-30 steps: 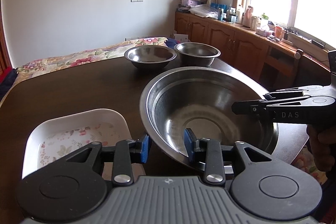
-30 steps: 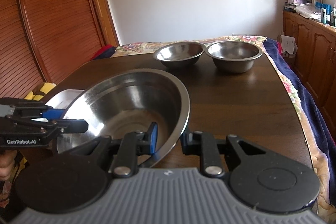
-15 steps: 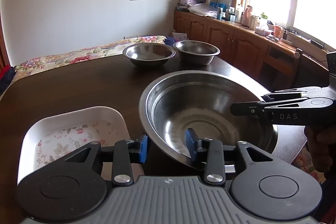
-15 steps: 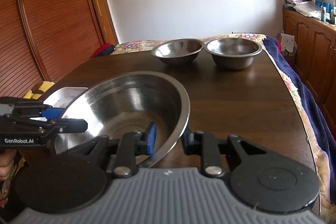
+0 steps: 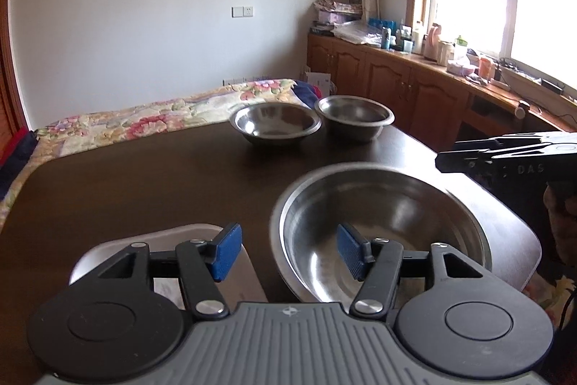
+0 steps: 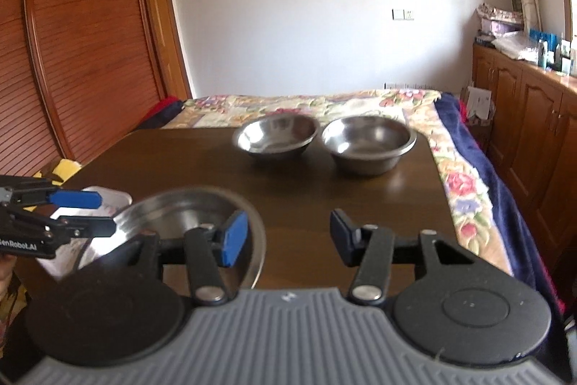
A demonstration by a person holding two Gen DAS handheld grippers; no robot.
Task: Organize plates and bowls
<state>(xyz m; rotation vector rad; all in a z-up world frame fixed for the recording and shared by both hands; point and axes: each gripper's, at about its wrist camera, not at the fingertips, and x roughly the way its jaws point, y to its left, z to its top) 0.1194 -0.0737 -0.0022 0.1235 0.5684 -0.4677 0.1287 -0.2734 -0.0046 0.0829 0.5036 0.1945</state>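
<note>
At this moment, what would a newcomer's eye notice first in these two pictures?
First, the large steel bowl at the near end of the dark wooden table, with the open left gripper and the open right gripper near its rim. Then two smaller steel bowls side by side at the far end, and a white tray left of the large bowl.

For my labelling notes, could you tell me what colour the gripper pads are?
Blue. The left gripper's pads show it best, in the left wrist view.
</note>
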